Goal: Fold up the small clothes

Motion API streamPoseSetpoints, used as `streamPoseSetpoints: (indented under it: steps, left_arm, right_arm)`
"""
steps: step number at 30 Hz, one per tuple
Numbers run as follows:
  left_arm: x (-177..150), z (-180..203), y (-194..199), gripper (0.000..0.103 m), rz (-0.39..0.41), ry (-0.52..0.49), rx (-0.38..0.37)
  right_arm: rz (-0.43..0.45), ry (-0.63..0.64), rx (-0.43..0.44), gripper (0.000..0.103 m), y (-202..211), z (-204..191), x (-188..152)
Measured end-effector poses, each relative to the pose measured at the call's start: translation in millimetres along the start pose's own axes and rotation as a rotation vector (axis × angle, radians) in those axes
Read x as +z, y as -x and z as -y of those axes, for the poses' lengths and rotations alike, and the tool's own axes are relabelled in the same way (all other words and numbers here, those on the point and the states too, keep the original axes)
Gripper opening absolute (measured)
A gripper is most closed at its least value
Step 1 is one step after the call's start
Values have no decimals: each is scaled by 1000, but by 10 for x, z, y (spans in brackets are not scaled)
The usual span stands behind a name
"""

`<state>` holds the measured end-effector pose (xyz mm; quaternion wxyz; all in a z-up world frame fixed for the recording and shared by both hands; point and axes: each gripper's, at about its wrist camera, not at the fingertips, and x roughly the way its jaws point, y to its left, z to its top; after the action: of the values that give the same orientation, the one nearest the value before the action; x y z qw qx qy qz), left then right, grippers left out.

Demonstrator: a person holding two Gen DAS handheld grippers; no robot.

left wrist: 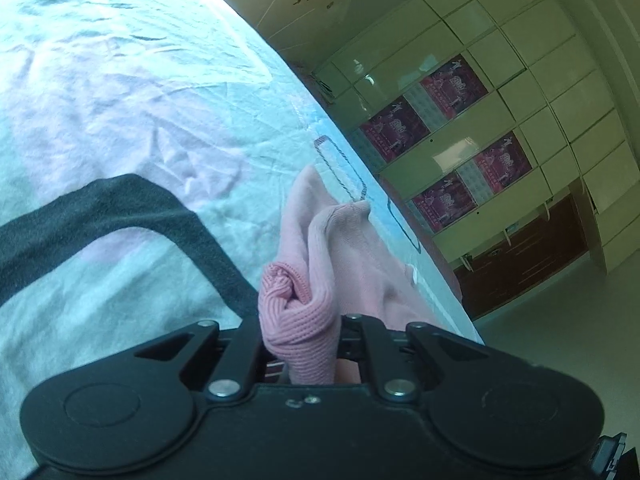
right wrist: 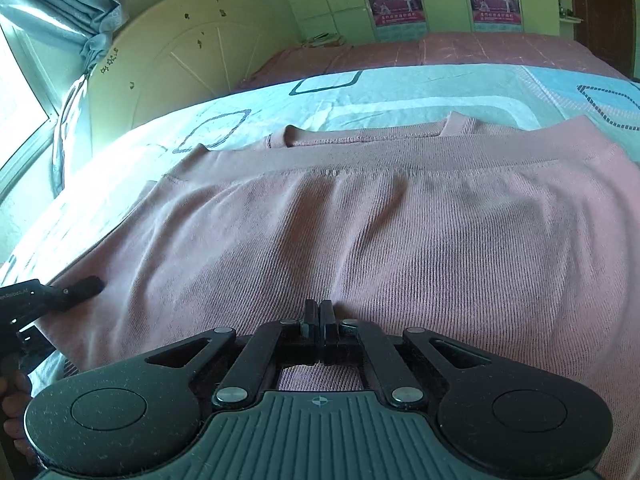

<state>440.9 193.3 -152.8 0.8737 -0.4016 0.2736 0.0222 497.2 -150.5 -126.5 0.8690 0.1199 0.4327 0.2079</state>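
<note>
My left gripper (left wrist: 300,320) has its fingers closed on a bunched wad of the pink sweater (left wrist: 320,280), the ribbed knit squeezed between them and spilling forward toward the edge of the bed (left wrist: 120,100). A dark grey strip of cloth (left wrist: 120,204) curves across the pale sheet just to the left of that bunch. Beyond the bed edge I see the wall of pale cabinets (left wrist: 500,60) with magenta posters (left wrist: 452,88) on some doors.

My right gripper (right wrist: 319,320) has its fingers pressed together right at the pink sweater (right wrist: 360,240) (whether any knit is caught between them I cannot tell). The sweater lies spread flat on the bed (right wrist: 400,88), its lower part folded up so the hem band sits just below the neckline. At the sweater's left edge my left gripper (right wrist: 86,286) shows, its tip touching the fabric. A rounded cream headboard (right wrist: 180,52) and a grey curtain (right wrist: 60,4) stand at the far left
</note>
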Motion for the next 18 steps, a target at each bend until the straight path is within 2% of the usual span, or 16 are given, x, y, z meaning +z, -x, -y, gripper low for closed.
streamPoseSetpoints:
  steps: [3,5,8,11,14,17,18]
  left_arm:
    - [38,386,6,7,17,-79,-37]
    - [14,705,3,7,11,-143,-70]
    - [-146,1280,-37,7,-27,-259,-129]
    - [-470,1878,-165,7,-92,-366,-186]
    - [-885,2360,-367,7,-170,-425,-229]
    - [-1448,2724,-666,8,-291,-472,-247]
    - [-1684,2805,-816,12,-357,-482,-249]
  right_arm:
    - [7,-14,18,0,90,45,45]
    - [80,-47,17,0,304,142,76]
    - [181,-133,23,0,726,493,105]
    - [248,-199,1,0,1140,916,123]
    - [308,-267,-30,0,1550,1341,97]
    - [338,-337,-64,0,1897,1707,20]
    - [338,-353,-65,0,1971,1801,-13]
